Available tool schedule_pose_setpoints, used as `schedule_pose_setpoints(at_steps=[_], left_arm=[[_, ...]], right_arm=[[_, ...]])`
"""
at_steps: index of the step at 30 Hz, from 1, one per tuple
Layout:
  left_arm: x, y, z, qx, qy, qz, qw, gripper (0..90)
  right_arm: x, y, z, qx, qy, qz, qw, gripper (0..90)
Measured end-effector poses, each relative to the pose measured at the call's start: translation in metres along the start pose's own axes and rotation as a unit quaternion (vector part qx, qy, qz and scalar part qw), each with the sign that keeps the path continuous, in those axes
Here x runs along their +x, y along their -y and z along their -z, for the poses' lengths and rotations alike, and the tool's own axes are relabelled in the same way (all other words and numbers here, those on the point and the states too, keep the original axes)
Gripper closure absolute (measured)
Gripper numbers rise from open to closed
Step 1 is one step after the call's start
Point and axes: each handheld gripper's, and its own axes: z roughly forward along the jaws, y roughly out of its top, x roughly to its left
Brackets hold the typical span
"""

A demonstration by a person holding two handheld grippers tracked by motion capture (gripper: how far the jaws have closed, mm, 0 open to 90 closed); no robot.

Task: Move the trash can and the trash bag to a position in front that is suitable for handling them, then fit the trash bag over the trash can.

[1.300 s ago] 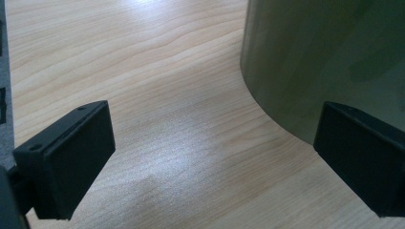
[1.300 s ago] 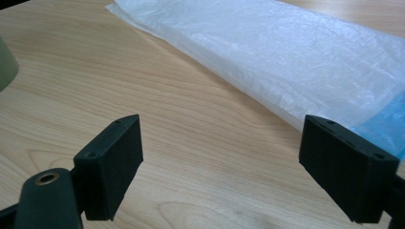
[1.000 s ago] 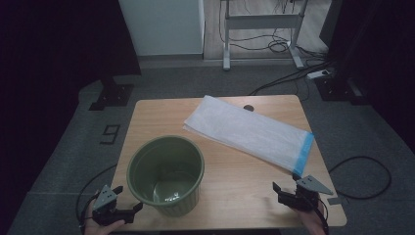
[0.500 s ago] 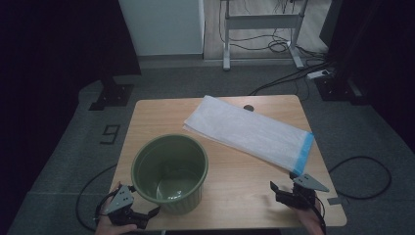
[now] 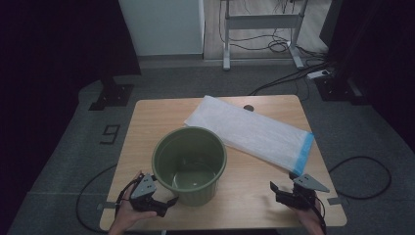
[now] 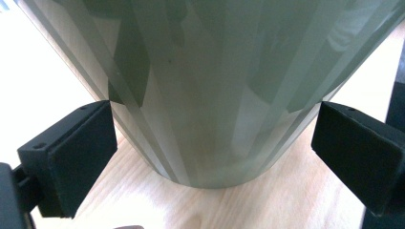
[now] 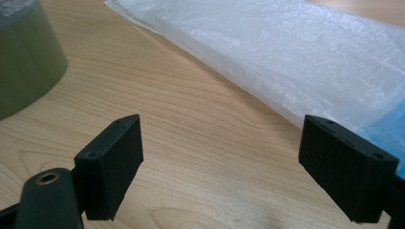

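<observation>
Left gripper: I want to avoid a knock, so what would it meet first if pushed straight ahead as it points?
Most likely the lower wall of the green plastic bucket, right ahead between the open jaws of the left gripper; the remaining gap is hard to judge.

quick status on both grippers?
Left gripper: open, jaws either side of the green bucket.
Right gripper: open, empty, above the table.

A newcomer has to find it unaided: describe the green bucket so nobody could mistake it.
On the light wooden table, look at the near half, left of centre. There stands the round, olive-green plastic bucket, upright and open-topped. Its only neighbour is the flat white plastic bag with a blue edge, lying behind and to its right.
</observation>
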Motion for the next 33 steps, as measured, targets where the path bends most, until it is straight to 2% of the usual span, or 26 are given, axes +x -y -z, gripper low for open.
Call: schedule_pose_setpoints(at_steps=[1, 2, 9, 11, 14, 15, 18, 19, 20, 25, 27, 30, 33], left_arm=[[0.000, 0.000, 0.000, 0.000, 0.000, 0.000, 1.0000, 1.2], [-0.002, -0.006, -0.009, 0.002, 0.005, -0.003, 1.0000, 1.2], [-0.008, -0.023, -0.032, 0.004, 0.011, -0.006, 0.9999, 1.3], [-0.009, -0.026, -0.038, 0.003, 0.014, -0.002, 0.9999, 1.3], [-0.010, -0.028, -0.042, 0.006, 0.012, 0.000, 0.9999, 1.2], [-0.011, -0.026, -0.043, 0.007, 0.004, 0.008, 0.9999, 1.0], [-0.012, -0.018, -0.032, 0.010, -0.034, 0.028, 0.9990, 3.2], [-0.012, -0.018, -0.032, 0.010, -0.034, 0.028, 0.9990, 3.6], [-0.012, -0.010, -0.022, 0.003, -0.037, 0.045, 0.9983, 3.4], [-0.009, 0.009, -0.006, 0.013, -0.055, 0.061, 0.9965, 3.1], [-0.007, 0.015, -0.003, 0.015, -0.057, 0.070, 0.9958, 3.1], [-0.005, 0.022, -0.001, 0.024, -0.063, 0.070, 0.9952, 3.1], [-0.001, 0.027, -0.001, 0.027, -0.069, 0.075, 0.9944, 3.2]], right_arm=[[-0.001, 0.000, 0.001, -0.003, 0.001, 0.000, 1.0000, 14.8], [-0.002, 0.001, 0.002, -0.002, 0.001, -0.001, 1.0000, 14.9], [-0.002, 0.003, 0.004, -0.002, 0.001, -0.003, 1.0000, 14.9], [-0.001, 0.003, 0.003, 0.000, 0.000, 0.000, 1.0000, 14.9], [0.001, 0.004, 0.002, 0.005, -0.003, 0.004, 1.0000, 14.9], [0.001, 0.004, 0.002, 0.008, -0.003, 0.004, 1.0000, 14.9], [0.002, 0.005, 0.002, 0.008, -0.002, 0.006, 0.9999, 14.9], [0.003, 0.005, 0.002, 0.007, -0.002, 0.006, 1.0000, 14.9], [0.003, 0.004, 0.002, 0.006, -0.002, 0.007, 1.0000, 14.9], [0.006, 0.003, 0.000, 0.007, 0.000, 0.014, 0.9999, 14.9], [0.008, 0.002, -0.002, 0.010, 0.002, 0.019, 0.9998, 14.9], [0.010, -0.004, -0.008, 0.013, 0.005, 0.026, 0.9996, 15.0], [0.011, -0.015, -0.020, 0.019, 0.014, 0.030, 0.9993, 15.9]])
